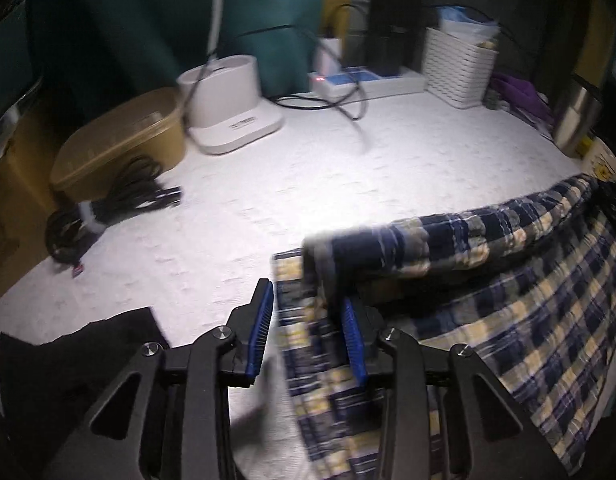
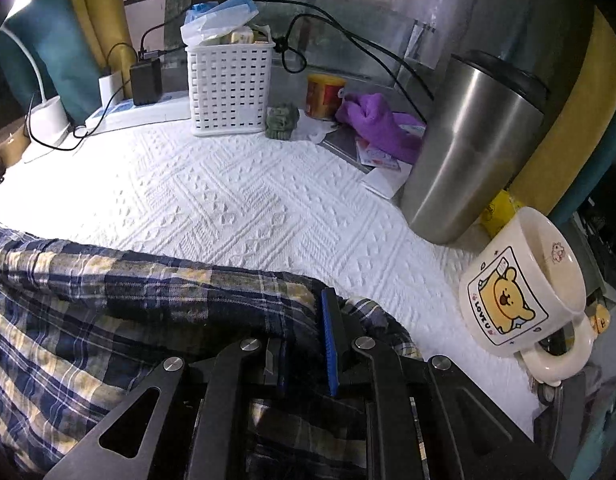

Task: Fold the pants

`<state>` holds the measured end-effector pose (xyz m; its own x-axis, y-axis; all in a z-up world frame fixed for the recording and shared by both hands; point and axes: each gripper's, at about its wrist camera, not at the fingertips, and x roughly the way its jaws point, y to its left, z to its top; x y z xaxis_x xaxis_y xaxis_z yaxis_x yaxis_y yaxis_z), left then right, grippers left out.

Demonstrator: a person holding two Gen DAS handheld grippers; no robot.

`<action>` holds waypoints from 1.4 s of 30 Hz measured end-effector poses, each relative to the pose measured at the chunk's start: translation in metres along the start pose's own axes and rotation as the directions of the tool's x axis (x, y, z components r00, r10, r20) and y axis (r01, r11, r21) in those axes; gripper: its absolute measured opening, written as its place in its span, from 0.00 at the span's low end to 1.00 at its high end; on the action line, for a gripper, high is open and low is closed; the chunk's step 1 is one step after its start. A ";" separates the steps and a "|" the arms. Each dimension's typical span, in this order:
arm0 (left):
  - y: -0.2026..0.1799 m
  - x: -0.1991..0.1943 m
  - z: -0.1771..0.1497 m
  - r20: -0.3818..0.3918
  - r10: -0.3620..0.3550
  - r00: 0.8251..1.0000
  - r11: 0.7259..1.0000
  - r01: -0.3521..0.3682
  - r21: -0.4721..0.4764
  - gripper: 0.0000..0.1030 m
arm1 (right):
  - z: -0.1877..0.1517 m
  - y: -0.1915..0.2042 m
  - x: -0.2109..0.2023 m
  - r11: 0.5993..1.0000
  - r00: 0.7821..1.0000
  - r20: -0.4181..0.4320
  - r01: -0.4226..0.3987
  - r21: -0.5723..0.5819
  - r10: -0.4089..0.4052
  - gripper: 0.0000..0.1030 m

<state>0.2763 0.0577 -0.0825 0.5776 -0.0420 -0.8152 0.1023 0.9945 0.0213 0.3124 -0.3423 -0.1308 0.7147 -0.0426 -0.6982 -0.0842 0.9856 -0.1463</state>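
Plaid pants (image 1: 488, 304) in navy, cream and grey lie on a white quilted cloth (image 1: 267, 200). One folded edge is raised and blurred. My left gripper (image 1: 308, 320) is open, its blue pads (image 1: 261, 328) on either side of the pants' left edge, with nothing clamped. In the right wrist view the pants (image 2: 107, 312) spread to the lower left. My right gripper (image 2: 308, 344) is shut on a bunched fold of the pants; its left pad is hidden by the cloth.
Left view: black cloth (image 1: 67, 360), coiled black cable (image 1: 107, 208), tan tub (image 1: 123, 144), white lamp base (image 1: 231, 108), power strip (image 1: 364, 80), white basket (image 1: 456, 68). Right view: steel tumbler (image 2: 468, 152), bear mug (image 2: 524, 288), purple cloth (image 2: 376, 120), white basket (image 2: 227, 88).
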 end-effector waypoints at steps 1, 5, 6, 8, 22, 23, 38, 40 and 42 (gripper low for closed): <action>0.004 -0.001 0.000 0.004 0.013 1.000 1.000 -0.012 -0.012 0.33 | 0.001 0.000 0.001 1.000 1.000 -0.004 -0.001 0.000 0.001 0.15; 0.015 -0.004 -0.001 0.008 0.019 1.000 0.998 -0.018 -0.060 0.33 | 0.003 0.000 -0.001 1.000 1.000 -0.004 0.006 0.000 -0.006 0.17; 0.015 -0.007 -0.003 0.010 0.010 1.000 0.998 -0.009 -0.059 0.33 | 0.003 0.000 -0.002 1.000 1.000 -0.002 0.008 -0.001 -0.008 0.18; 0.012 -0.012 -0.009 0.010 -0.017 1.000 0.998 0.018 -0.054 0.35 | 0.003 -0.001 -0.005 1.000 1.000 0.000 0.010 0.001 -0.010 0.20; -0.009 -0.050 -0.070 -0.042 -0.106 0.993 0.992 0.103 -0.073 0.45 | 0.002 0.012 -0.052 1.000 0.995 0.095 0.018 -0.007 -0.018 1.00; -0.009 -0.054 -0.074 -0.040 -0.114 0.993 0.990 0.110 -0.083 0.45 | 0.000 0.015 -0.057 1.000 0.995 0.102 0.007 -0.010 -0.006 1.00; -0.030 -0.093 -0.140 -0.005 -0.278 0.960 0.950 0.275 -0.149 0.45 | -0.058 0.146 -0.117 0.909 0.925 0.054 -0.358 -0.214 0.377 0.83; -0.033 -0.094 -0.144 0.000 -0.285 0.959 0.949 0.282 -0.140 0.45 | -0.072 0.170 -0.127 0.876 0.904 0.030 -0.405 -0.263 0.427 0.82; -0.034 -0.094 -0.147 -0.001 -0.281 0.960 0.951 0.278 -0.134 0.45 | -0.084 0.189 -0.139 0.845 0.883 0.014 -0.444 -0.296 0.469 0.81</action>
<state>0.0995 0.0416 -0.0917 0.5251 -0.3197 -0.7887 0.1496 0.9470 -0.2843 0.1391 -0.1639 -0.1201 0.6012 0.4270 -0.6754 -0.5945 0.8038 -0.0210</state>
